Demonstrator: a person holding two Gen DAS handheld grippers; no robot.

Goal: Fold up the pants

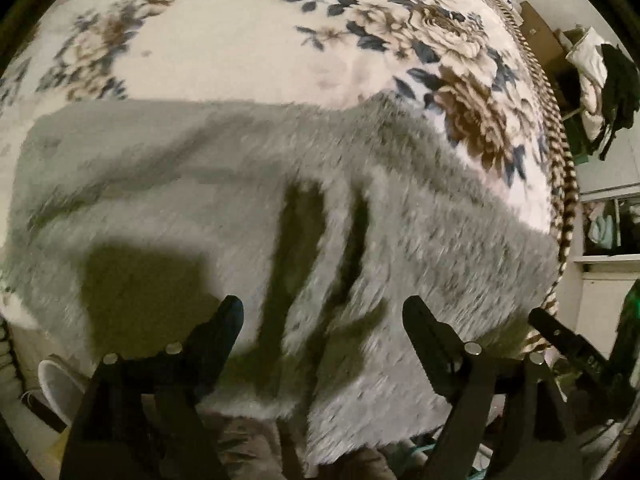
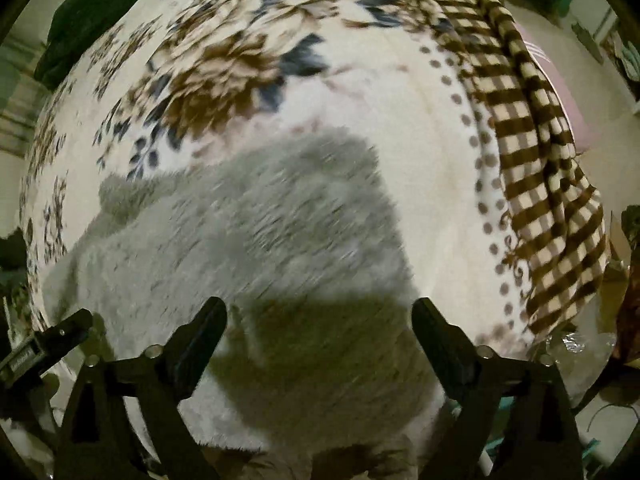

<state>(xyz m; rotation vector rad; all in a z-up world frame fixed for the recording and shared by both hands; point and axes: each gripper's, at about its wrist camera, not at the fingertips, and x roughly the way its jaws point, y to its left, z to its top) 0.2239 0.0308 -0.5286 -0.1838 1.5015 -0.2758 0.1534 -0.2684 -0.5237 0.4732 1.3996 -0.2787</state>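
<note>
Fuzzy grey pants (image 1: 224,200) lie spread on a floral blanket (image 1: 240,40), reaching over the bed's near edge. In the left wrist view my left gripper (image 1: 323,312) is open above the pants' near part, holding nothing; its shadow falls on the fabric. The tip of my other gripper shows at the right (image 1: 560,332). In the right wrist view the pants (image 2: 240,240) fill the lower middle, and my right gripper (image 2: 320,314) is open above their near end, empty. Both views are motion-blurred.
A brown-and-cream checked cloth (image 2: 540,160) hangs over the bed's right edge. Clothes hang on a chair (image 1: 600,80) at the far right with shelves below. A white bowl-like object (image 1: 60,388) sits low on the left. A dark green cloth (image 2: 92,12) lies at the far left.
</note>
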